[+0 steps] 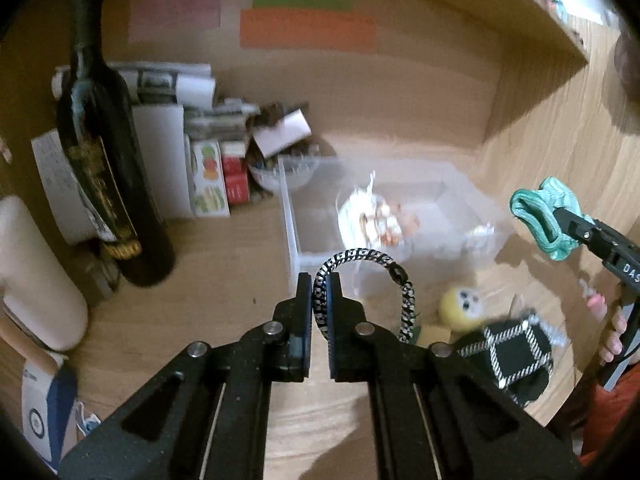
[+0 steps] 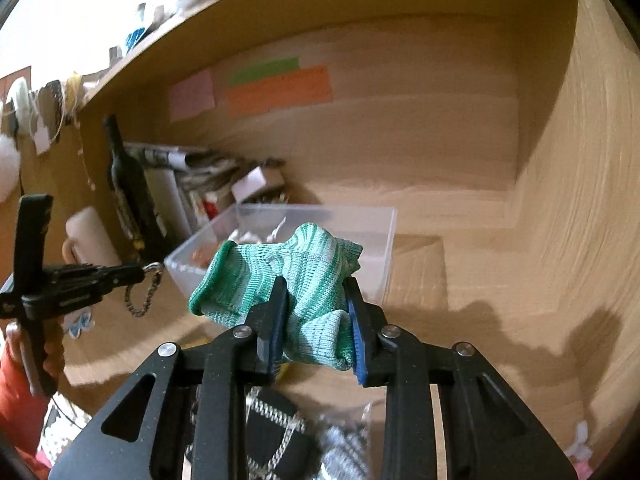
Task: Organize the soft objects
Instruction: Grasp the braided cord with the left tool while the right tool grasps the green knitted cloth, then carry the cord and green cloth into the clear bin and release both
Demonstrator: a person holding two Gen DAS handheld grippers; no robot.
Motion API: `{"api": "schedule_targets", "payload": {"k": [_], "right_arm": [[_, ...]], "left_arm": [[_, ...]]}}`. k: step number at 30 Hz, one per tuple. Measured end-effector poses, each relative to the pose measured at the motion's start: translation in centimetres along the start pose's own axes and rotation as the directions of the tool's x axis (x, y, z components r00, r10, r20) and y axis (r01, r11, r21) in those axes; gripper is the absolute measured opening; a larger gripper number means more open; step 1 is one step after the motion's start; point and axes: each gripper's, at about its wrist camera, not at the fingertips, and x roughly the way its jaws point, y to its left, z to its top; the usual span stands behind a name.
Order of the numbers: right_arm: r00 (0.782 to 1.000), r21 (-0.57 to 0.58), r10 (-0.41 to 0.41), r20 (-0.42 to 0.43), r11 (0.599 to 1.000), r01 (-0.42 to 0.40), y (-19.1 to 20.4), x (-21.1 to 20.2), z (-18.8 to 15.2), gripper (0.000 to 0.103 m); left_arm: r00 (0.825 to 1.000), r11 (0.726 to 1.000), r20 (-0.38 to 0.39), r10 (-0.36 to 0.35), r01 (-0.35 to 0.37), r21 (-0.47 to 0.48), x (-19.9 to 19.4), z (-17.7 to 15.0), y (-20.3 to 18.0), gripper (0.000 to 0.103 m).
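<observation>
My left gripper (image 1: 320, 286) is shut on a black-and-white braided loop (image 1: 362, 262) and holds it above the desk near the clear plastic bin (image 1: 292, 228). The loop also shows in the right wrist view (image 2: 142, 300), hanging from the left gripper (image 2: 146, 270). My right gripper (image 2: 316, 292) is shut on a green-and-white striped sock (image 2: 288, 268), in front of the bin (image 2: 384, 240). The sock (image 1: 540, 216) is also in the left wrist view, held right of the bin. The bin holds white and orange soft items (image 1: 372, 216).
A dark wine bottle (image 1: 104, 152) and a white mug (image 1: 36, 276) stand left. Boxes and papers (image 1: 192, 148) are piled at the back. A yellow plush toy (image 1: 460, 306) and a black checked cloth (image 1: 516, 352) lie on the desk. A shelf (image 1: 540, 12) hangs above.
</observation>
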Motion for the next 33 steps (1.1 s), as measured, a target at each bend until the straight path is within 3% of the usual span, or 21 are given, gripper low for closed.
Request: {"api": "schedule_targets", "payload": {"k": [7,17,25,33], "right_arm": [[0.999,-0.047,0.005,0.04,0.999,-0.003,0.6,1.0,2.4,0.024],[0.999,-0.066,0.029,0.04,0.997,-0.027,0.8,3.2,5.2,0.024],[0.997,-0.072,0.021,-0.072,0.997,-0.026,0.9,7.3,5.2,0.024],[0.981,-0.066,0.018,-0.193,0.997,-0.031,0.5,10.8,3.9,0.024]], "left_arm": [[0.999,0.999,0.047,-0.01,0.013,-0.048,0.5,2.3,1.2,0.005],[0.998,0.999,0.058,0.029,-0.027,-0.028,3.7,4.4,0.8,0.005],[0.999,0.999,0.015,0.044,-0.043,-0.01,6.5,4.7,0.1,0.005],[0.998,0.999,-0.047,0.052,-0.052,0.009,9.5,4.4,-0.7,0.005]]}}
